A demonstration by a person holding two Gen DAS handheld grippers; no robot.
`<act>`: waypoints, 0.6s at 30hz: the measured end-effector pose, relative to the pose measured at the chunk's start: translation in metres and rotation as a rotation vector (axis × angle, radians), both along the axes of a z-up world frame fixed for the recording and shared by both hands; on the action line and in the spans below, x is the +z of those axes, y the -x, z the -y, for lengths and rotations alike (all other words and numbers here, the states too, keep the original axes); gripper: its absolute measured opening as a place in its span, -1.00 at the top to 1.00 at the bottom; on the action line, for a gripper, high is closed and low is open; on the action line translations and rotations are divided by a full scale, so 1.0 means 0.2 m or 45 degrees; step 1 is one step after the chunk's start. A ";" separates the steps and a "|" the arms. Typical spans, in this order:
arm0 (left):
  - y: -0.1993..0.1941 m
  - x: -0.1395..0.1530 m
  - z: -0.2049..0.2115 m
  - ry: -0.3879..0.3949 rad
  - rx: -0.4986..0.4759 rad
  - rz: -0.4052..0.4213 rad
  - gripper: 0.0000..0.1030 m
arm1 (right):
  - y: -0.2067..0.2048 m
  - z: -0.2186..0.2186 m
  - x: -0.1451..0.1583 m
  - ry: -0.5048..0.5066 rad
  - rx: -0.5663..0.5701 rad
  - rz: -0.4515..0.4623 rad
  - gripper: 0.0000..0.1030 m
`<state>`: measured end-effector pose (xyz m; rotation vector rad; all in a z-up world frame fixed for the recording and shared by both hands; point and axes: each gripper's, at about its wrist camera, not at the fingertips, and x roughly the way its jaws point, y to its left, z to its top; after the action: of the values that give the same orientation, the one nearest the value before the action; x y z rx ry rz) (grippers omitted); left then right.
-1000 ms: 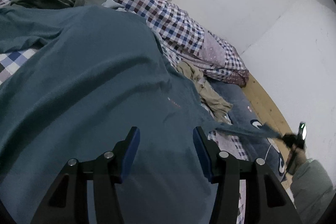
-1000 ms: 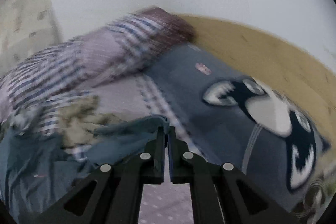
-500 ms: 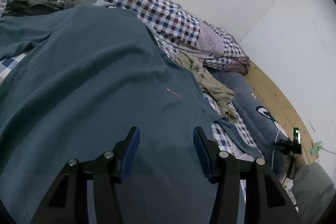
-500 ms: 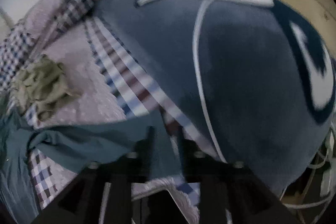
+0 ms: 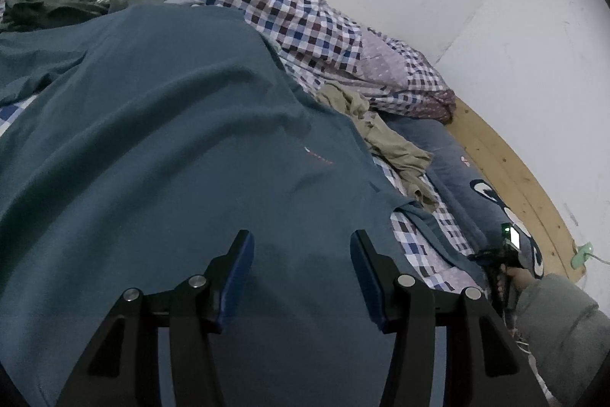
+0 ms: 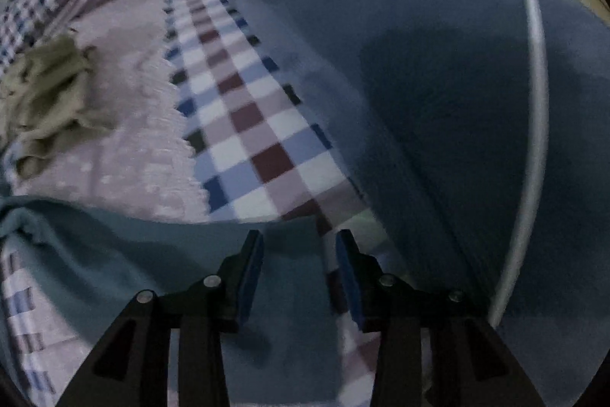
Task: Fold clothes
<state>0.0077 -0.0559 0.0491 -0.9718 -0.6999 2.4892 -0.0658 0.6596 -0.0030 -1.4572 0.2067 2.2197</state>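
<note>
A teal shirt [image 5: 171, 140] lies spread over the bed and fills most of the left wrist view. My left gripper [image 5: 300, 235] hovers open just above its lower part, with nothing between the pads. The shirt's sleeve [image 5: 431, 227] stretches out to the right, toward my right gripper [image 5: 499, 254], which a hand in a grey sleeve holds. In the right wrist view that gripper [image 6: 299, 235] points steeply down with its jaws apart. The sleeve end [image 6: 152, 254] lies flat on the checked sheet beneath and between the fingers, untouched by the pads.
A crumpled khaki garment [image 5: 385, 143] lies beside the shirt's far right edge. A checked quilt [image 5: 286, 10] is bunched along the wall. A dark blue cartoon pillow [image 6: 419, 63] borders the wooden bed edge [image 5: 511, 170]. A dark green garment [image 5: 65, 2] sits at the far left.
My right gripper was shut on the lifted sleeve end; it has dropped to the bed and opened, and the sleeve now lies flat. The left gripper stayed open over the shirt.
</note>
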 end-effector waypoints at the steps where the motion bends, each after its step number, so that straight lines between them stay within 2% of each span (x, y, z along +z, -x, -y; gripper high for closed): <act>1: 0.00 0.00 0.00 -0.004 0.002 0.004 -0.09 | 0.01 -0.01 -0.01 -0.006 -0.003 0.004 0.21; 4: 0.00 0.00 0.02 -0.021 0.007 0.008 -0.09 | 0.04 0.00 -0.04 -0.058 0.024 0.040 0.21; 5: 0.00 0.00 0.02 -0.027 0.009 0.008 -0.09 | 0.05 0.02 -0.04 -0.069 0.039 0.049 0.28; 6: 0.00 0.01 0.03 -0.033 0.012 0.004 -0.09 | 0.05 0.03 -0.05 -0.079 0.053 0.058 0.64; 7: -0.01 0.02 0.03 -0.041 0.015 -0.002 -0.09 | 0.06 0.06 -0.04 -0.103 0.069 0.064 0.87; 10: -0.01 0.05 0.06 -0.067 0.025 -0.020 -0.09 | 0.08 0.18 0.07 -0.213 0.128 0.026 0.88; 15: -0.02 0.11 0.11 -0.130 0.046 -0.056 -0.09 | 0.12 0.51 0.50 -0.447 0.263 -0.230 0.88; 18: -0.03 0.16 0.17 -0.177 0.073 -0.083 -0.09 | 0.17 0.82 0.80 -0.606 0.376 -0.439 0.88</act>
<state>0.0140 -0.0899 0.0808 -0.8274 -0.8782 2.4708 -0.0997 0.4963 0.1575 -0.8904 -0.4285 2.5145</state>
